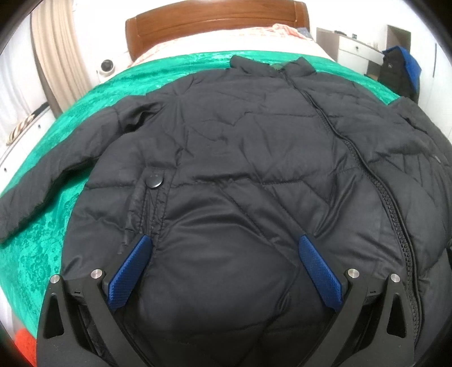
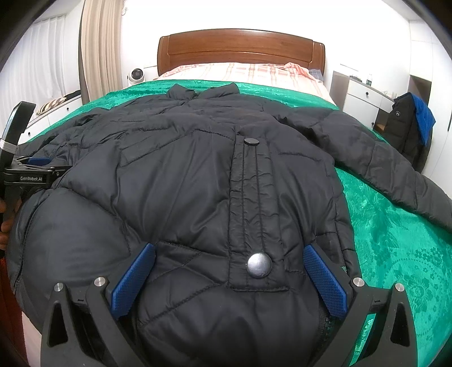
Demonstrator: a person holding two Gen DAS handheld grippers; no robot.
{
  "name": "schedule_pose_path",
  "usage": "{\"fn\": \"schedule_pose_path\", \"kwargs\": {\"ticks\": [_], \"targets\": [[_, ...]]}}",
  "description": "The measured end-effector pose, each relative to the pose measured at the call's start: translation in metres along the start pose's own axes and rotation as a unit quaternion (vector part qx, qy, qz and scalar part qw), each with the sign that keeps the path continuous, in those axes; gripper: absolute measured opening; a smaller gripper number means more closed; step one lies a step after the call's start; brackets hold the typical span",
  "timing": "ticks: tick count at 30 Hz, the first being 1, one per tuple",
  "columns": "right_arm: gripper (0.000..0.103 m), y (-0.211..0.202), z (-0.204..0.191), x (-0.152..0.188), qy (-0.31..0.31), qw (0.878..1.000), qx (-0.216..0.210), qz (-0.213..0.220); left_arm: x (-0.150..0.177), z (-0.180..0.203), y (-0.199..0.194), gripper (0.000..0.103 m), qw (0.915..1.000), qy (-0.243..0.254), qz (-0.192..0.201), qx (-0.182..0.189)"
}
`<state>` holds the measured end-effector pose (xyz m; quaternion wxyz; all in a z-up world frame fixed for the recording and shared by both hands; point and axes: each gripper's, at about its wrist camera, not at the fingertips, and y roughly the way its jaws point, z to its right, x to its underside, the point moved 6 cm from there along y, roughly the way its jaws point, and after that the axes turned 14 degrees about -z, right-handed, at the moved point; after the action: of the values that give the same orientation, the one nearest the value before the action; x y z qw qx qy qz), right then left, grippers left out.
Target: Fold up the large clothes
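Right, a big black puffer jacket lies front-up across a green bedspread, collar twd the wooden headboard, hem at the near edge of the bed. Zip runs down the middle, looks done up. One sleeve stretches out flat over the green cloth on the left side; the other sleeve does the same on the right.

Left gripper sits over the hem w/ its blue pads spread wide apart, nothing pinched between them. Right gripper is likewise spread wide, hovering by the lower pocket flap w/ a round metal snap just between the pads. Can't tell if either set of pads actually touches the fabric.

Past the green cloth there's a pink checked sheet. Beige curtain on the left wall, a small white fan beside the bed, white drawers on the right w/ a dark coat and smth blue draped nearby.
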<state>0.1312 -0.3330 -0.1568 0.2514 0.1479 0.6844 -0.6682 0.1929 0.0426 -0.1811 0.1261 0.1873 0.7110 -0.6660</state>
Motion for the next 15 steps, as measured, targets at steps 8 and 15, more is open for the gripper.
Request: {"fn": "schedule_pose_path", "kwargs": {"ticks": [8, 15], "targets": [[0.103, 0.0, 0.0001, 0.0, 0.0, 1.0, 0.0, 0.0, 0.0001, 0.001, 0.0009, 0.103, 1.0, 0.001, -0.003, -0.003], [0.103, -0.0001, -0.0003, -0.0001, 0.0, 1.0, 0.001, 0.001, 0.0, 0.0008, 0.0017, 0.103, 1.0, 0.002, -0.004, -0.003]]}}
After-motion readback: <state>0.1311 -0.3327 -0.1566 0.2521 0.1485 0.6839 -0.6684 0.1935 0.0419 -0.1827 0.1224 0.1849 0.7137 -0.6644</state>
